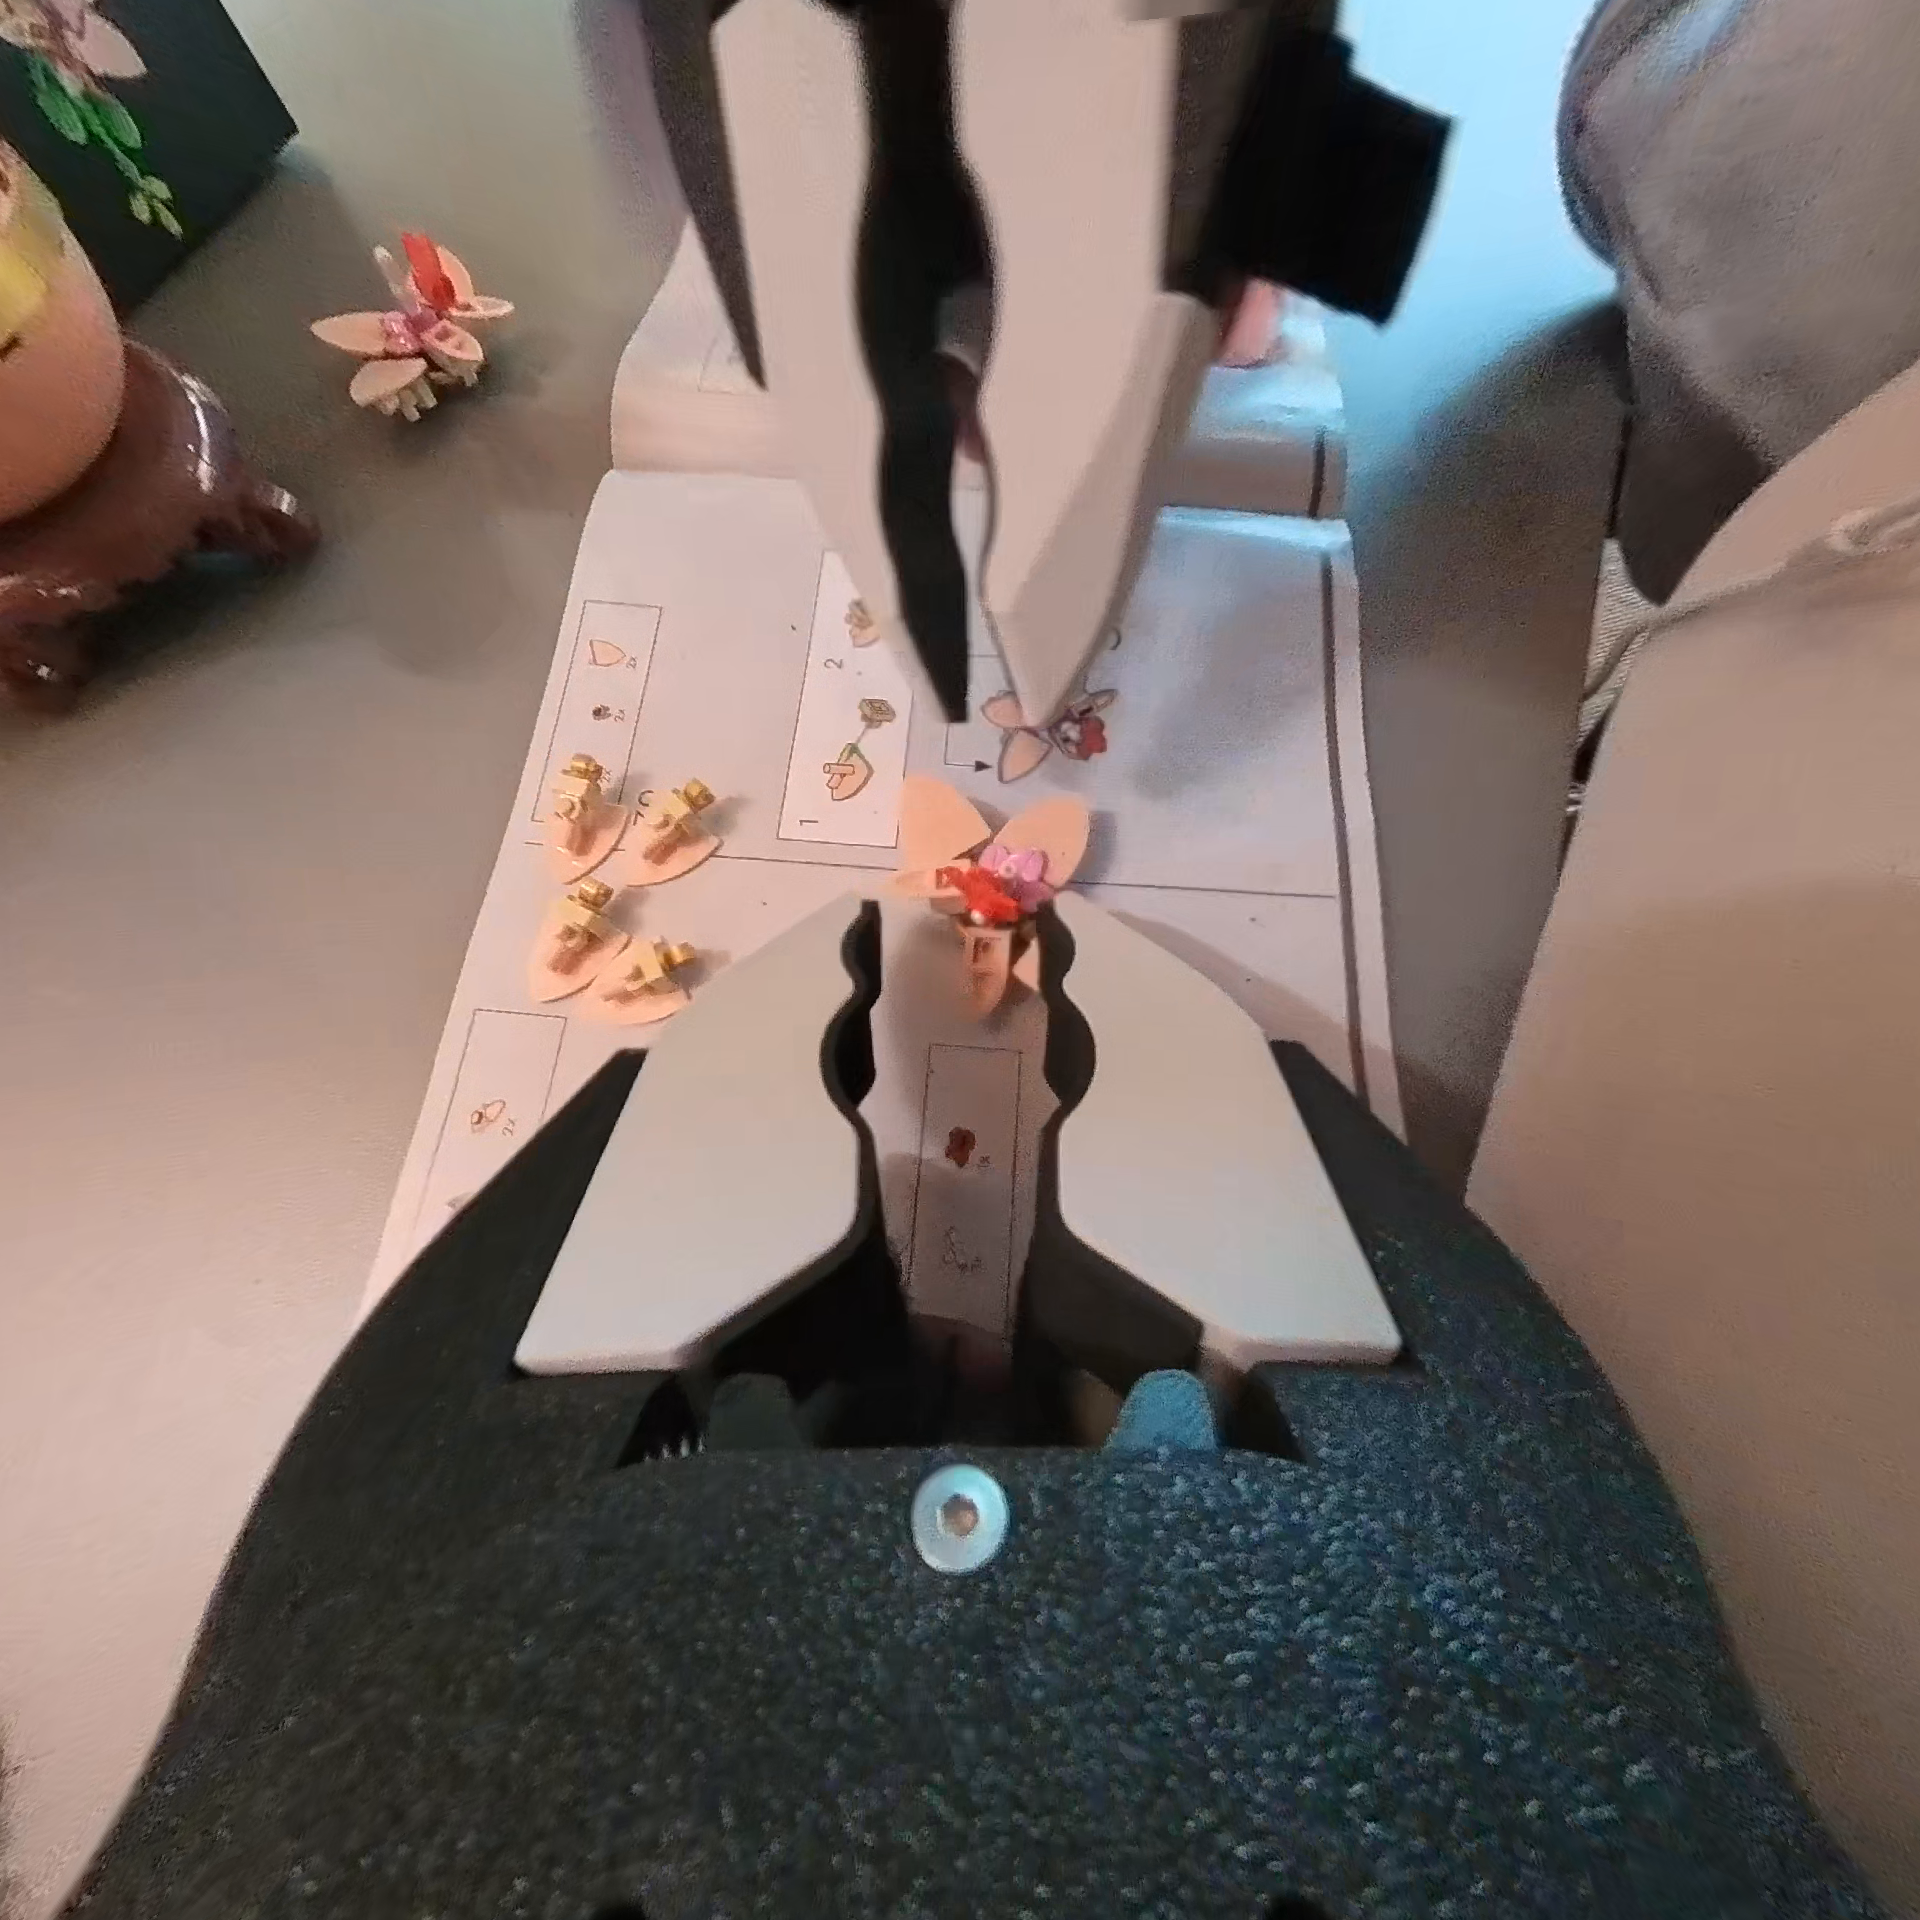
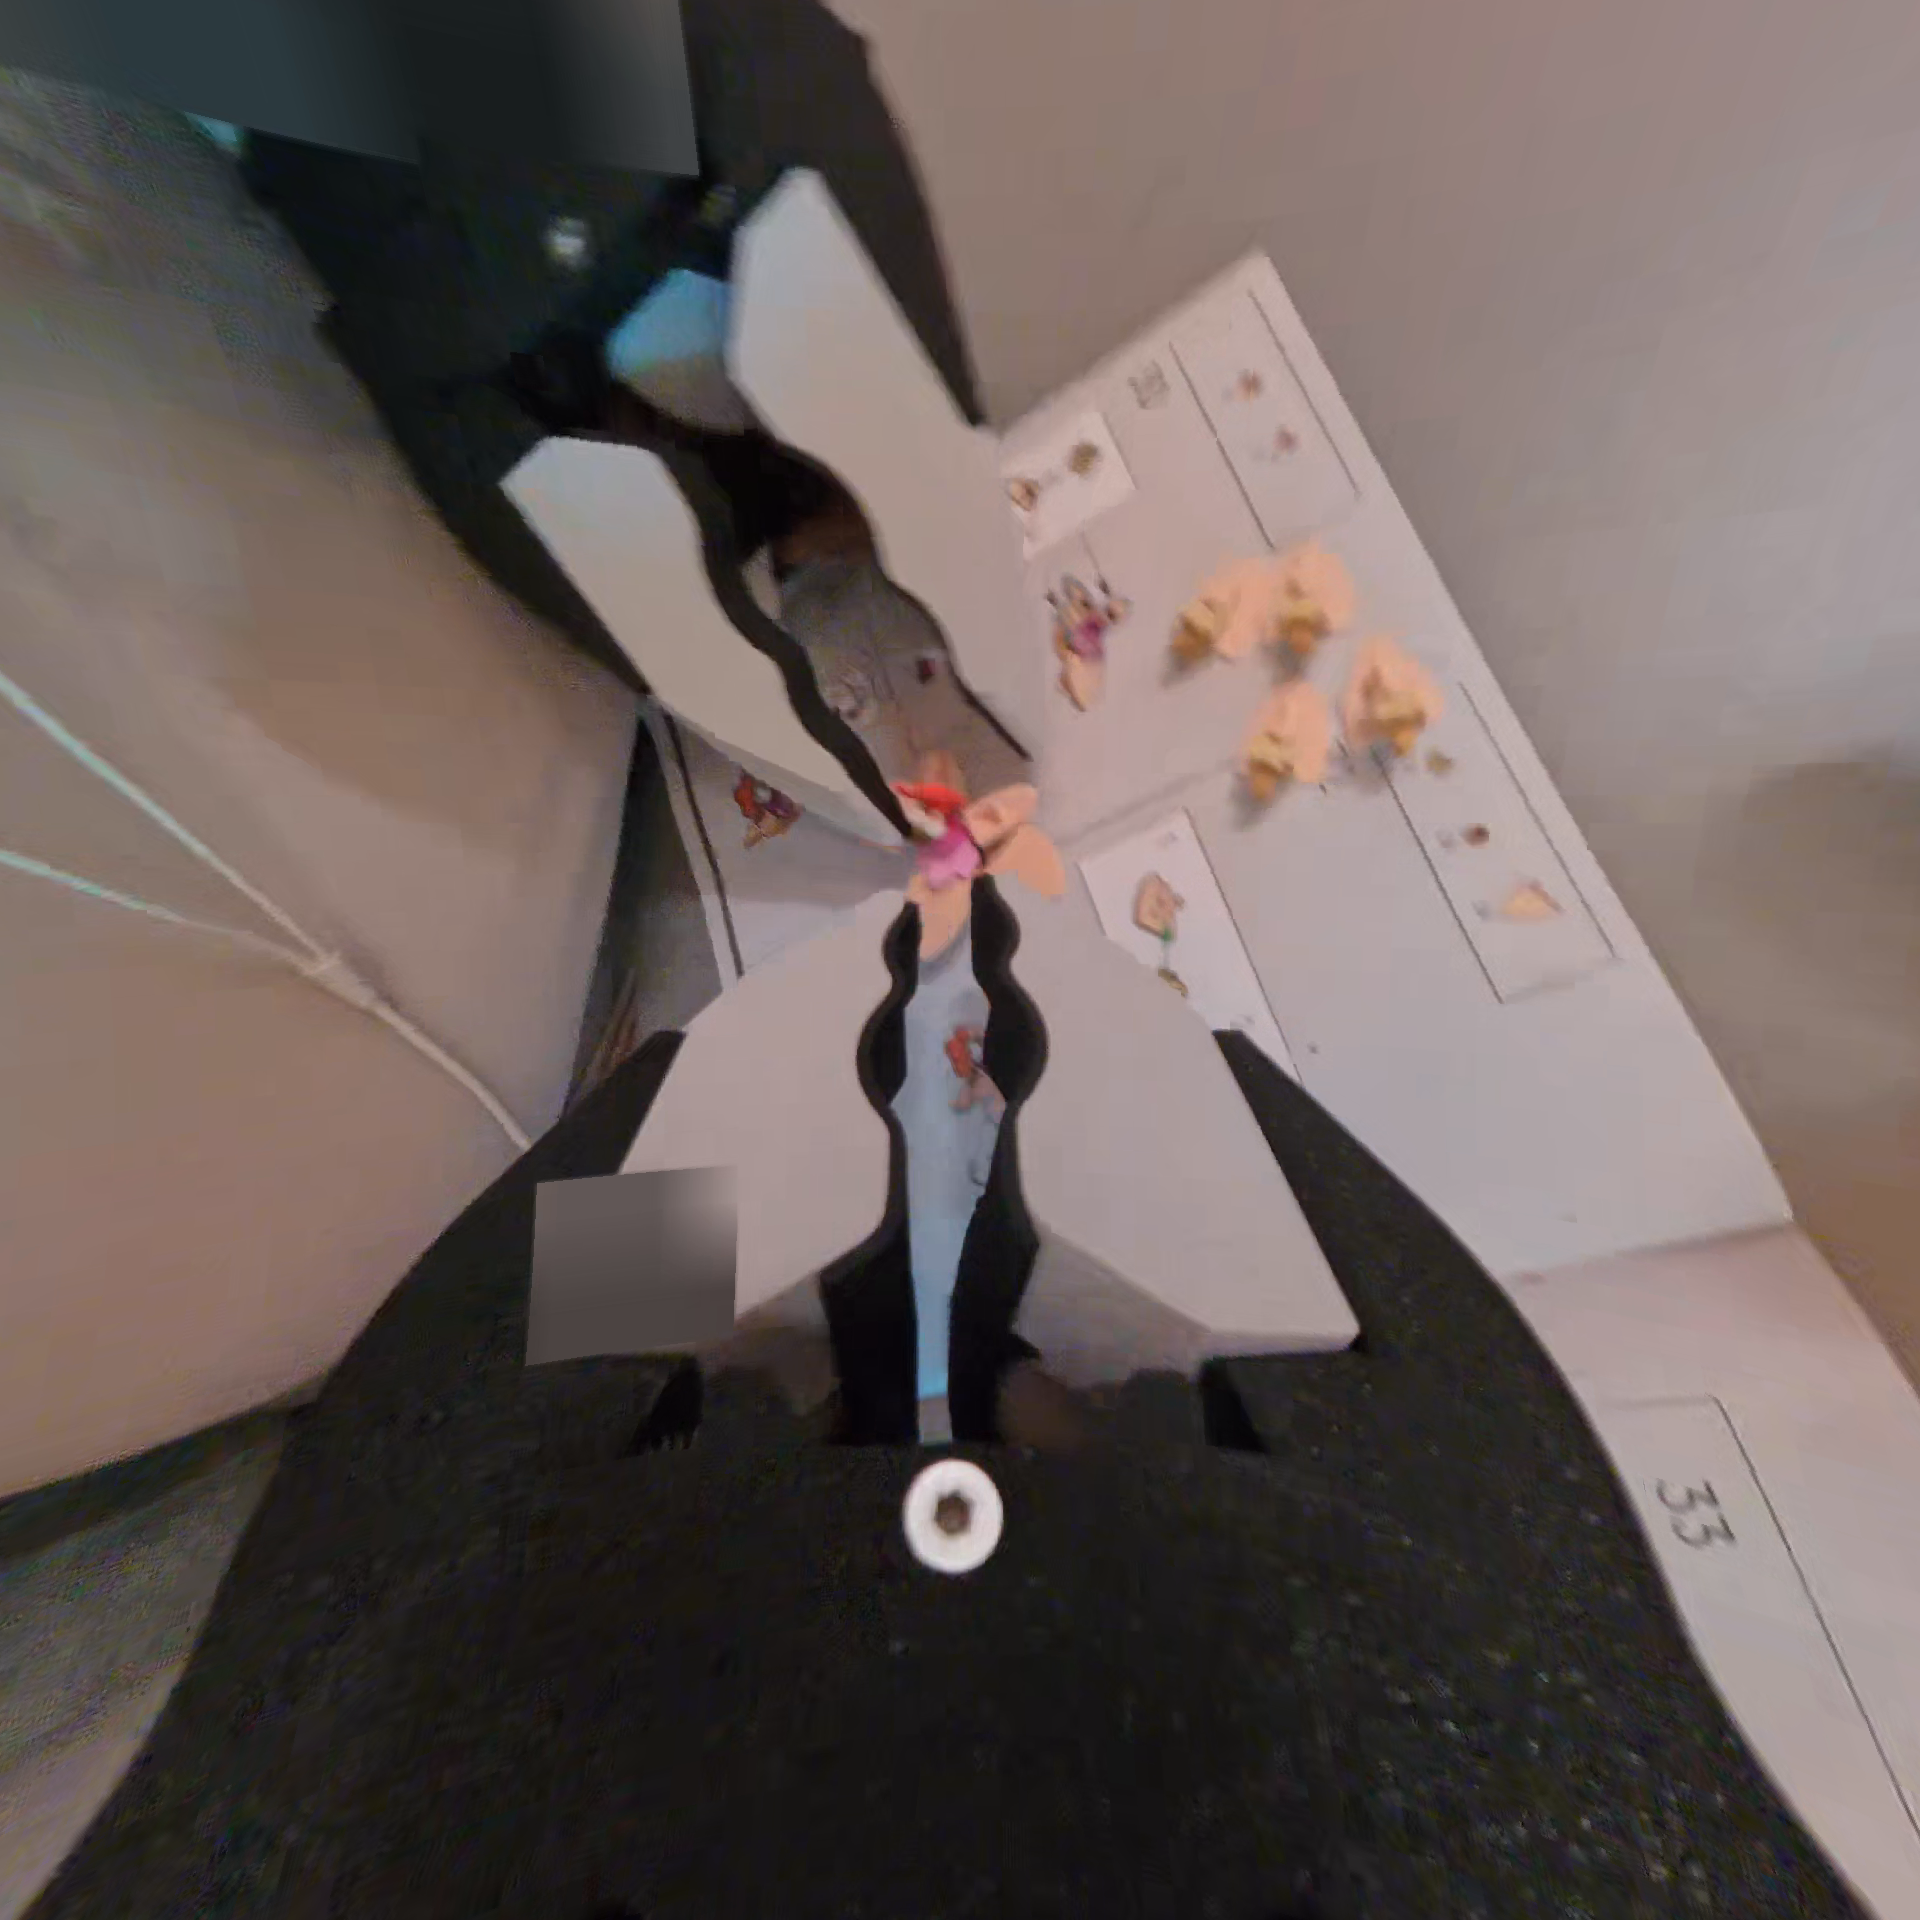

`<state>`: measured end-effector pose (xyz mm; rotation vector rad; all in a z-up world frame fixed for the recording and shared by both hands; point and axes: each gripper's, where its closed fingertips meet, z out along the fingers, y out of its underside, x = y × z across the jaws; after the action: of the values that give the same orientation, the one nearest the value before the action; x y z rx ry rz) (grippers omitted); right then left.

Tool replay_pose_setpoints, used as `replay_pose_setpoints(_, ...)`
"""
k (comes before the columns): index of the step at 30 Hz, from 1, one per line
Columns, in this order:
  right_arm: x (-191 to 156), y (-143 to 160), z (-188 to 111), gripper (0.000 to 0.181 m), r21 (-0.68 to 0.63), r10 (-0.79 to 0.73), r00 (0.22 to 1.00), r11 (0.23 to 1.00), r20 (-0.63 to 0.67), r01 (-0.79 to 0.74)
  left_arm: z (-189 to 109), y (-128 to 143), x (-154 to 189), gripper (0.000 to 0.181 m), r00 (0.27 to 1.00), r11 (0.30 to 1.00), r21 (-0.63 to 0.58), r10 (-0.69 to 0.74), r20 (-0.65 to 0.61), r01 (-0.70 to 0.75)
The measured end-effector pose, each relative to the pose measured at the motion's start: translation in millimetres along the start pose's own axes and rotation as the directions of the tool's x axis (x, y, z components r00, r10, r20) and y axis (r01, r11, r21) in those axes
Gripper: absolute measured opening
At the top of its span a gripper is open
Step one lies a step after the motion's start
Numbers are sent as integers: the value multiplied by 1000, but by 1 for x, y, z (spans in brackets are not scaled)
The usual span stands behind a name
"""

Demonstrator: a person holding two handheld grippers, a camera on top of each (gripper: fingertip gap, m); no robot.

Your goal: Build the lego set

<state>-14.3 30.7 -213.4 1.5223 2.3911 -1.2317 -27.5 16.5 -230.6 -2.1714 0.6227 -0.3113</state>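
My left gripper [image 1: 971, 909] is shut on a small flower build [image 1: 992, 878] with peach petals and a pink and red centre, and holds one petal between its tips just above the open instruction booklet [image 1: 1226, 966]. My right gripper [image 1: 987, 715] comes down from above, blurred, with its tips just behind the flower and not touching it. In the right wrist view the right gripper [image 2: 943, 914] has its jaws a narrow gap apart and empty. The flower [image 2: 966, 842] lies just past its tips, held by the left gripper [image 2: 904, 821].
Several loose peach petal pieces with tan clips [image 1: 613, 904] lie on the booklet's left side; they also show in the right wrist view [image 2: 1309, 655]. A finished flower [image 1: 416, 322], a dark box [image 1: 135, 135] and a brown stand [image 1: 156, 499] sit far left. A person's clothing [image 1: 1714, 727] fills the right. My two grippers' fingertips are within a few centimetres of each other.
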Motion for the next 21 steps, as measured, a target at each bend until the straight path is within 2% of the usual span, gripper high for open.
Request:
replay_pose_setpoints(4,-9,-6,4,15,122,-63,997,990,-49,69,-3,1,1,37,996,997,7,-77,-52,77)
replay_pose_setpoints(6,-7,-6,5,16,154,-71,994,985,-88,84,-8,-2,2,34,990,993,35,-111,-89,114)
replay_pose_setpoints(8,-6,-4,7,13,149,-106,985,981,-138,127,-14,-4,0,27,984,986,63,-145,-100,152)
replay_pose_setpoints(10,-7,-5,9,7,155,-131,976,975,-171,158,-18,-2,-4,7,983,984,63,-159,-89,165)
replay_pose_setpoints(11,-5,-5,10,1,155,-131,973,975,-190,162,-19,-1,-5,5,984,985,56,-160,-73,164)
replay_pose_setpoints(15,3,-3,12,0,133,-118,968,980,-222,150,-16,3,-4,4,989,989,19,-143,-31,144)
replay_pose_setpoints(21,12,1,20,0,27,-162,970,985,-180,169,-5,9,3,4,989,991,-30,-134,-70,132)
